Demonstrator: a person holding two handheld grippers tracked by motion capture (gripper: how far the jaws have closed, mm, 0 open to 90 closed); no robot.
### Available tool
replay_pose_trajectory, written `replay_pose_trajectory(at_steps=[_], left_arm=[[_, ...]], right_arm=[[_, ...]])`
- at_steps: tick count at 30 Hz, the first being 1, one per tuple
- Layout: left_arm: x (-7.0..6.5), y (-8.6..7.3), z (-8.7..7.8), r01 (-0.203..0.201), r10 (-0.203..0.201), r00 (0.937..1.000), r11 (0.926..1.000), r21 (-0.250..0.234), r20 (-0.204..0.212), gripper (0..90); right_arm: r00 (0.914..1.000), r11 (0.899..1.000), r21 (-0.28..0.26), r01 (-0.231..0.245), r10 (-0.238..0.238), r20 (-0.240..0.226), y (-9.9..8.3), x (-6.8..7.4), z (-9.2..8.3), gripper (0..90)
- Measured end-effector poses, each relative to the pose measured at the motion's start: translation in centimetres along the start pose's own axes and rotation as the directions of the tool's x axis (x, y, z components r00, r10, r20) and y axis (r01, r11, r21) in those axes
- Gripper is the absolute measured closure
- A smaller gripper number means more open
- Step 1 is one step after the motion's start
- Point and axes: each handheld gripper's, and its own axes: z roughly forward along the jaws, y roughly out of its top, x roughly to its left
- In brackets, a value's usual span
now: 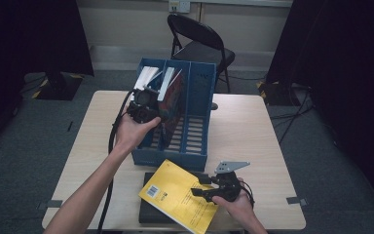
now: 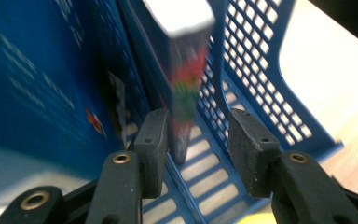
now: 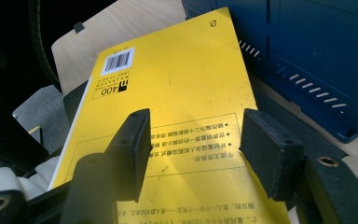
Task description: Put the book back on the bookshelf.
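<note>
A blue three-slot file rack (image 1: 197,92) stands mid-table. My left gripper (image 1: 150,100) reaches into it from the left. In the left gripper view a book with a red and green spine (image 2: 186,70) stands upright in a slot of the rack (image 2: 261,60), between the jaws of the left gripper (image 2: 196,140). The book is close to the left pad (image 2: 151,140), and a gap separates it from the right pad. A yellow book (image 1: 175,195) lies askew on a black book (image 1: 148,213) at the table's front edge. My right gripper (image 1: 197,185) stands open over the yellow book's cover (image 3: 177,84).
White-edged books (image 1: 146,75) fill the rack's left slot. The rack's front wall (image 3: 317,56) is close behind the yellow book. A black folding chair (image 1: 199,41) stands beyond the table (image 1: 253,131), with dark curtains on both sides.
</note>
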Motion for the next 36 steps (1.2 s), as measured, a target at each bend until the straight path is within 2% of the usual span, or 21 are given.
replay_pose_trajectory(at_steps=[5,7,9,10,11,14,17,18,19,21,22,24,25,27,29,31,32,33,35,36], left_arm=[[0.0,-2.2,-0.2,-0.005,0.007,0.9991,0.9993,-0.038,0.042,61.5],[-0.2,-3.2,-0.2,0.005,-0.001,0.9963,0.999,-0.044,0.086,62.5],[-0.7,-4.3,-0.5,-0.01,0.016,0.996,0.9975,-0.07,0.087,62.6],[-0.9,-4.7,-0.7,-0.033,0.04,0.9942,0.9971,-0.069,0.1,61.5],[-1.1,-5.2,-0.8,-0.028,0.036,0.9922,0.9972,-0.069,0.119,60.7],[-1.6,-6.7,-1.3,-0.041,0.053,0.9917,0.994,-0.101,0.118,54.9],[-1.3,-8.3,-1.6,-0.034,0.045,0.9909,0.9958,-0.084,0.127,52.5],[-1.2,-8.9,-1.7,-0.014,0.026,0.9893,0.9959,-0.09,0.143,52.6],[-1.0,-9.4,-1.8,-0.011,0.025,0.9882,0.9957,-0.092,0.151,53.7],[-0.9,-10.3,-2.0,-0.025,0.039,0.9867,0.9957,-0.089,0.158,56.6],[-0.8,-10.8,-1.9,-0.017,0.031,0.9857,0.9964,-0.083,0.166,56.9],[-0.7,-12.0,-1.5,-0.034,0.044,0.9818,0.9978,-0.056,0.185,59.4],[-0.8,-12.7,-1.3,-0.025,0.034,0.9828,0.9982,-0.055,0.181,59.4],[-0.7,-13.9,-0.7,-0.021,0.027,0.9752,0.9993,-0.03,0.22,59.4],[-0.8,-15.1,0.0,-0.021,0.024,0.9739,0.9997,-0.012,0.226,59.3],[-0.8,-16.1,0.7,-0.011,0.008,0.9674,0.9999,0.011,0.253,58.3],[-0.9,-16.5,1.0,-0.016,0.006,0.9677,0.9992,0.036,0.252,56.5],[-1.1,-16.9,1.2,-0.004,-0.006,0.9702,0.9992,0.04,0.242,53.0],[-1.3,-17.4,1.2,-0.01,-0.002,0.9672,0.999,0.044,0.254,53.2],[-1.4,-17.6,1.2,-0.012,0.002,0.9692,0.9991,0.041,0.246,52.6]], right_arm=[[0.9999,1.0,0.0,0.0,0.0,0.012,0.0,0.1,0.0,42.5],[1.0,1.0,0.001,-0.001,0.001,0.009,0.0,0.0,0.0,42.5],[0.9998,1.0,-0.001,-0.002,0.002,0.02,0.1,0.1,-0.1,42.4],[0.9998,1.0,-0.001,-0.001,0.001,0.021,0.1,0.0,-0.1,42.4],[0.9998,1.0,-0.001,-0.001,0.001,0.02,0.0,0.0,-0.1,42.5],[0.9995,1.0,-0.003,-0.003,0.003,0.032,0.1,0.0,-0.2,42.2],[0.9983,1.0,-0.012,-0.019,0.019,0.056,0.0,-0.2,-0.4,42.0],[0.9981,1.0,-0.013,-0.021,0.021,0.058,0.0,-0.3,-0.4,41.9],[0.9978,1.0,-0.012,-0.022,0.023,0.062,0.0,-0.4,-0.5,41.4],[0.9968,0.999,0.009,-0.031,0.03,0.074,0.0,-0.5,-0.3,41.0],[0.9967,0.999,0.022,-0.03,0.029,0.076,-0.1,-0.5,-0.1,41.5],[0.9953,0.999,0.042,-0.013,0.009,0.097,-0.2,-0.3,0.3,44.8],[0.994,0.999,0.045,-0.004,-0.001,0.11,-0.1,-0.2,0.4,45.8],[0.9927,0.999,0.046,-0.002,-0.004,0.12,0.1,-0.2,0.3,51.6],[0.9922,0.999,0.042,0.001,-0.006,0.124,0.2,-0.4,0.3,56.6],[0.9915,0.999,0.044,0.013,-0.019,0.128,0.4,-0.4,0.4,58.7],[0.9909,0.999,0.048,0.018,-0.024,0.133,0.5,-0.4,0.4,59.2],[0.9904,0.998,0.049,0.024,-0.031,0.135,0.6,-0.4,0.5,59.5],[0.9911,0.998,0.057,0.028,-0.035,0.128,0.7,-0.4,0.7,59.8],[0.9923,0.998,0.062,0.027,-0.035,0.119,0.8,-0.4,0.8,60.3]])
